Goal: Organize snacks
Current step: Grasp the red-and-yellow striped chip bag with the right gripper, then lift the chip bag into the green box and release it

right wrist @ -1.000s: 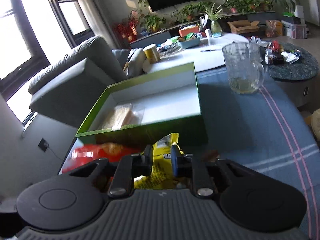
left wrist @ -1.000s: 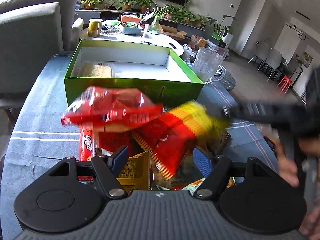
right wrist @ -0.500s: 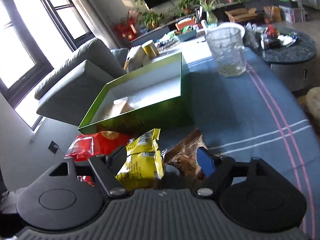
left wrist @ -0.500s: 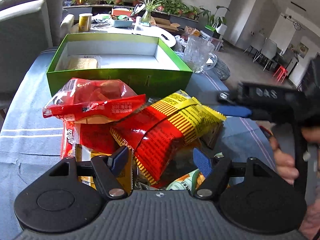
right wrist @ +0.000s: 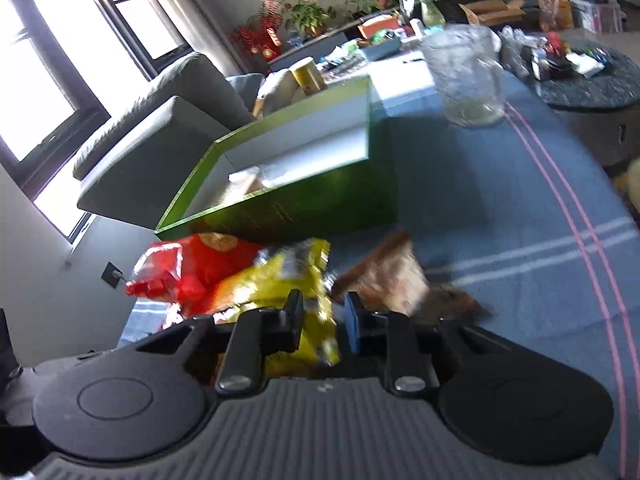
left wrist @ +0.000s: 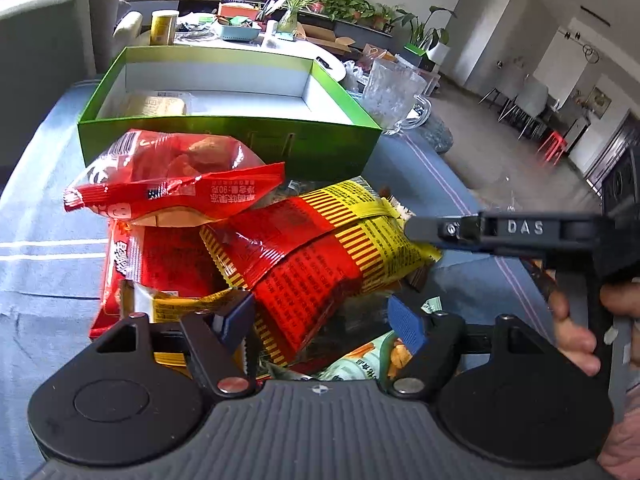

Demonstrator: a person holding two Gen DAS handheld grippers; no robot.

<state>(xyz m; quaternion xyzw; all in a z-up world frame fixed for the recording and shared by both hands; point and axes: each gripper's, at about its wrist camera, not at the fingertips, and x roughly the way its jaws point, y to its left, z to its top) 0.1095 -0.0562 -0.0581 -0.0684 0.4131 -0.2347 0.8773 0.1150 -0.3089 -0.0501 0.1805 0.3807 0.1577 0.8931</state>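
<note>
A pile of snack bags lies on the blue tablecloth in front of an open green box (left wrist: 224, 136). On top are a red bag (left wrist: 172, 180) and a red-and-yellow striped bag (left wrist: 316, 252). My left gripper (left wrist: 320, 316) is open, its fingers either side of the striped bag's near end. My right gripper (right wrist: 324, 320) is shut on the yellow end of that striped bag (right wrist: 288, 280); it shows from the side in the left wrist view (left wrist: 428, 232). One pale packet (left wrist: 158, 105) lies inside the box.
A glass pitcher (left wrist: 394, 94) stands right of the box. A brown packet (right wrist: 390, 276) lies right of the pile. A grey sofa (right wrist: 160, 128) is beyond the box's left side. A white table with a yellow tin (left wrist: 163, 28) and clutter lies behind.
My right gripper opened half a second ago and has now closed on the yellow end of the striped bag. The left gripper has stayed open over the pile and moved slightly closer.
</note>
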